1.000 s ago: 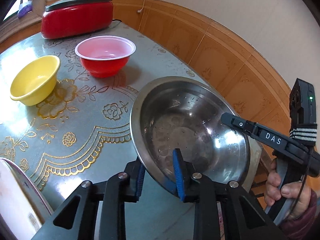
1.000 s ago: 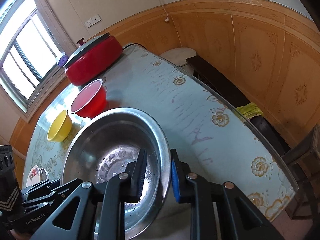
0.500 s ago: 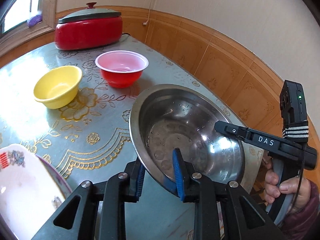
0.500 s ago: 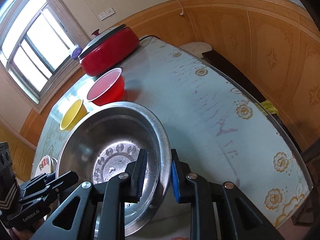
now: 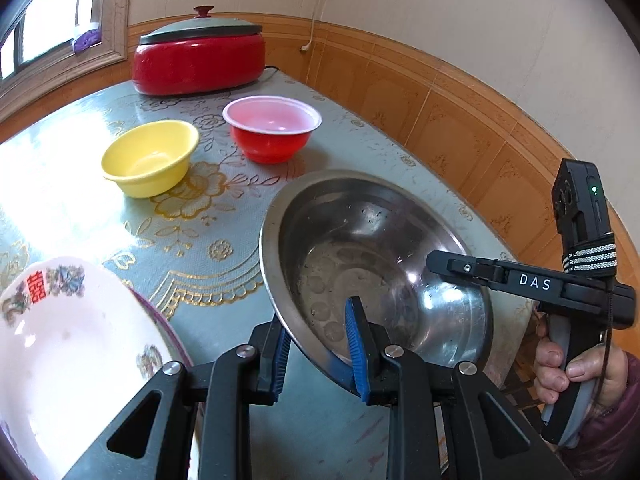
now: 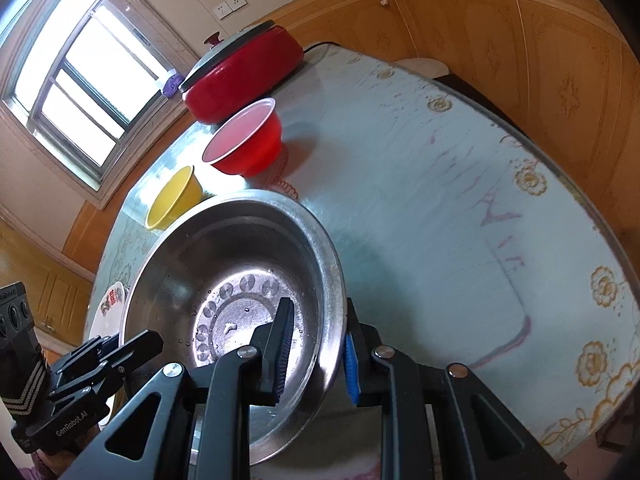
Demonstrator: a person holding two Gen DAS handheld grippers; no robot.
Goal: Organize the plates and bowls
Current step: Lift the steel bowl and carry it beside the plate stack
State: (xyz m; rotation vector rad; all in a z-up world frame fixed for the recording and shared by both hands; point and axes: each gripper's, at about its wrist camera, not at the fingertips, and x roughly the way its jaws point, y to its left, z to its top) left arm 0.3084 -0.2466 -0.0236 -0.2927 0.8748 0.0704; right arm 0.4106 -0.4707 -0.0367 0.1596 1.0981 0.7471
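A large steel basin (image 5: 372,264) is held over the table by both grippers. My left gripper (image 5: 316,344) is shut on its near rim, one pad inside and one outside. My right gripper (image 6: 318,344) is shut on the opposite rim of the basin (image 6: 224,280); it also shows in the left wrist view (image 5: 440,262). A yellow bowl (image 5: 150,158) and a red bowl with a pale inside (image 5: 272,128) stand further back on the table. A white patterned plate (image 5: 68,360) lies at the near left.
A red electric pot with a grey lid (image 5: 198,58) stands at the table's far end below a window. The table (image 5: 80,208) has a floral glass-covered top and a curved edge near the wood-panelled wall (image 5: 460,120). A dark bench (image 6: 472,92) stands by the wall.
Both grippers have carried the basin back towards the near edge. The bowls and the pot look further away, and the white plate has come more into the left wrist view.
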